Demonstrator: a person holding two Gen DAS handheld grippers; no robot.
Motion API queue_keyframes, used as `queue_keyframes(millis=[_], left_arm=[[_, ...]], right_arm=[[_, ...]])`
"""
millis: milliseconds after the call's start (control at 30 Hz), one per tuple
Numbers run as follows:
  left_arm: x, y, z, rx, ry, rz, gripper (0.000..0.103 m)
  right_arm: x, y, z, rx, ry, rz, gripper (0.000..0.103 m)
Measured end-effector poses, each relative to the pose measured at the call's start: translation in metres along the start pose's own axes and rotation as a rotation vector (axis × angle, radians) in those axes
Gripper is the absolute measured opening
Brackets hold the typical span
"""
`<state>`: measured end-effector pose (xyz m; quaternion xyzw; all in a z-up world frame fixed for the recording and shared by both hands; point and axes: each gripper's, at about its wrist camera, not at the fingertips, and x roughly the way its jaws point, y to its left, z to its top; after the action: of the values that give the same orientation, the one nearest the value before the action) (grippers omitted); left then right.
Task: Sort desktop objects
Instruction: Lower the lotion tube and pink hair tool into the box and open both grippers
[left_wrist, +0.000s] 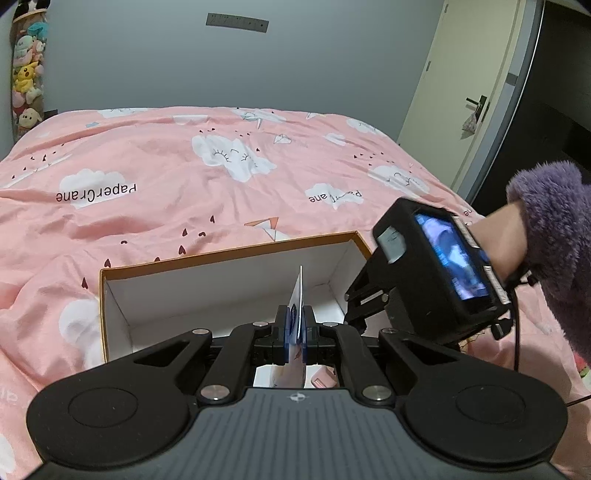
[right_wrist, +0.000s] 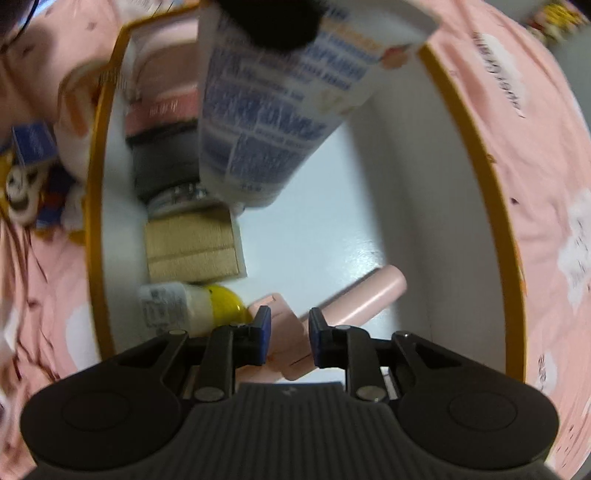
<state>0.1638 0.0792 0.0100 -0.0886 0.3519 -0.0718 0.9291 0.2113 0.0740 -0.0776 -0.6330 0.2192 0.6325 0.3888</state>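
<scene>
My left gripper (left_wrist: 295, 334) is shut on the flat end of a white tube with blue print (left_wrist: 298, 295) and holds it over the open white box with an orange rim (left_wrist: 221, 254). In the right wrist view the same tube (right_wrist: 266, 122) hangs down into the box (right_wrist: 461, 206). My right gripper (right_wrist: 290, 334) is open, low inside the box, just above a pink tube (right_wrist: 362, 299) and pink case (right_wrist: 284, 332). The right gripper's body (left_wrist: 432, 273) shows in the left wrist view at the box's right side.
Inside the box lie a tan block (right_wrist: 192, 247), a white and yellow bottle (right_wrist: 192, 306), a dark jar (right_wrist: 166, 166) and a pink packet (right_wrist: 162, 107). The box sits on a pink bedspread (left_wrist: 184, 177). Toys (right_wrist: 29, 173) lie outside its left rim.
</scene>
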Motion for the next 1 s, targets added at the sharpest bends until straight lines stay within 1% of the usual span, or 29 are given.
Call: queue_keyframes(millis=[100,200,267,333,433,500,567,700,800,900,1000], left_arm=[[0.002,0.001,0.0,-0.001,0.008,0.003,0.006],[0.006,0.001,0.0,-0.001,0.019,0.009,0.006],[0.007,0.001,0.0,-0.005,0.024,0.012,0.006],[0.008,0.001,0.0,-0.007,0.024,0.013,0.006],[0.008,0.001,0.001,-0.008,0.025,0.008,0.006],[0.008,0.0,0.001,-0.008,0.025,0.003,0.006],[0.008,-0.002,0.001,-0.007,0.023,-0.002,0.006],[0.009,-0.007,0.002,-0.005,0.025,-0.014,0.006],[0.011,-0.012,0.003,-0.006,0.029,-0.025,0.006],[0.014,-0.016,0.005,-0.013,0.034,-0.04,0.006],[0.018,-0.02,0.007,-0.03,0.038,-0.063,0.006]], right_arm=[[0.01,0.002,0.0,-0.056,0.011,0.034,0.024],[0.016,-0.002,0.003,-0.06,0.01,0.048,0.025],[0.019,-0.008,0.005,-0.026,0.028,0.045,0.025],[0.021,-0.016,0.005,0.029,0.054,0.053,0.03],[0.024,-0.028,0.001,0.116,0.095,0.057,0.03],[0.027,-0.036,-0.003,0.188,0.133,0.064,0.034],[0.03,-0.04,-0.007,0.221,0.173,0.05,0.034],[0.027,-0.041,-0.011,0.238,0.153,0.043,0.036],[0.017,-0.04,-0.016,0.243,0.118,0.025,0.036],[-0.003,-0.043,-0.025,0.284,0.043,0.012,0.036],[-0.031,-0.048,-0.038,0.363,-0.046,-0.017,0.036]])
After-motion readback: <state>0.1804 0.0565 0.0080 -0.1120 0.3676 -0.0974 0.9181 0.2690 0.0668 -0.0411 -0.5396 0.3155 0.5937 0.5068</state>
